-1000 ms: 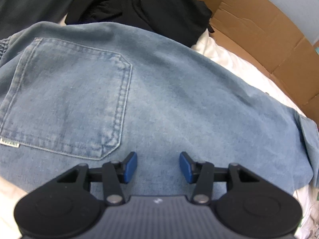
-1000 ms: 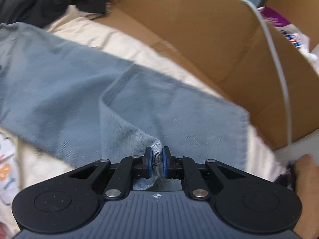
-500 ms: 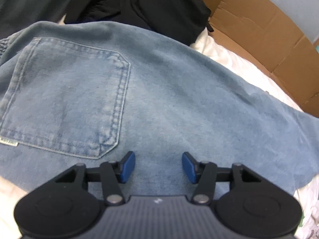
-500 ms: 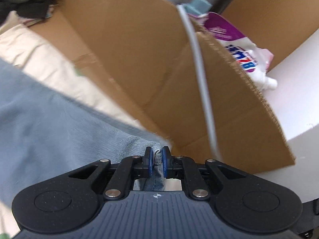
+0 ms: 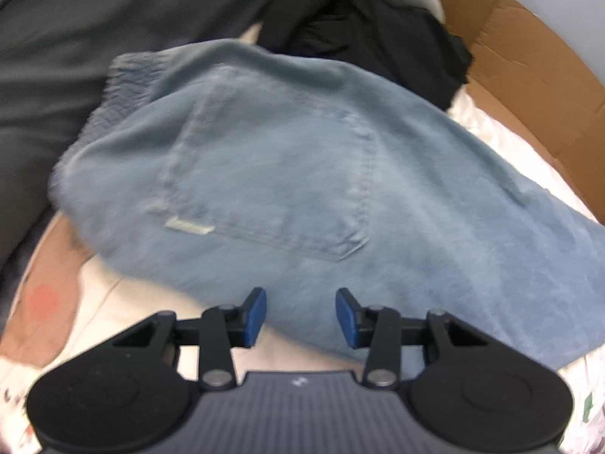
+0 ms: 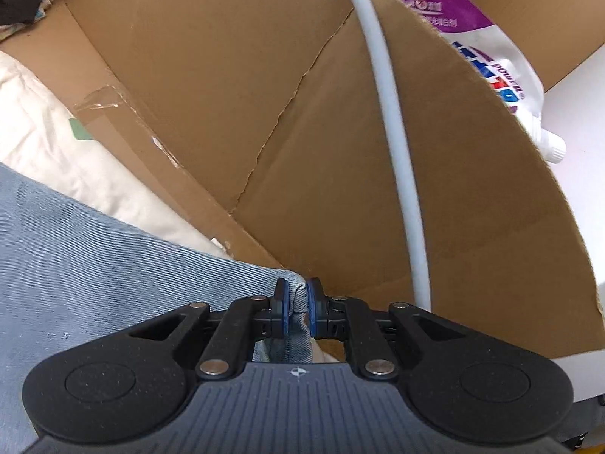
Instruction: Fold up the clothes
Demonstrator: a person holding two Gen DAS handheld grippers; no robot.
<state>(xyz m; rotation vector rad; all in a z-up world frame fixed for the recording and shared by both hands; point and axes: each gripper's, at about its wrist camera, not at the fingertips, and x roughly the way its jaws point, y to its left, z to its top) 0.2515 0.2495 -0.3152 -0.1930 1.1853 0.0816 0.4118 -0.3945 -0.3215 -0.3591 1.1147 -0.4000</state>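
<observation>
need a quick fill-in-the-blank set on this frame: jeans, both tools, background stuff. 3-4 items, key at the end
1. The right tool is shut on a folded edge of the ____.
2. The left tool grips ____; its jaws have just been closing.
3. The jeans show a back ____ with a small label.
4. Behind the right tool, a white hose runs in front of a ____ box.

Missing words: jeans; nothing; pocket; cardboard

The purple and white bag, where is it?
In the right wrist view, the purple and white bag sits at the upper right, poking up behind the cardboard box wall, right of the white tube.
</observation>
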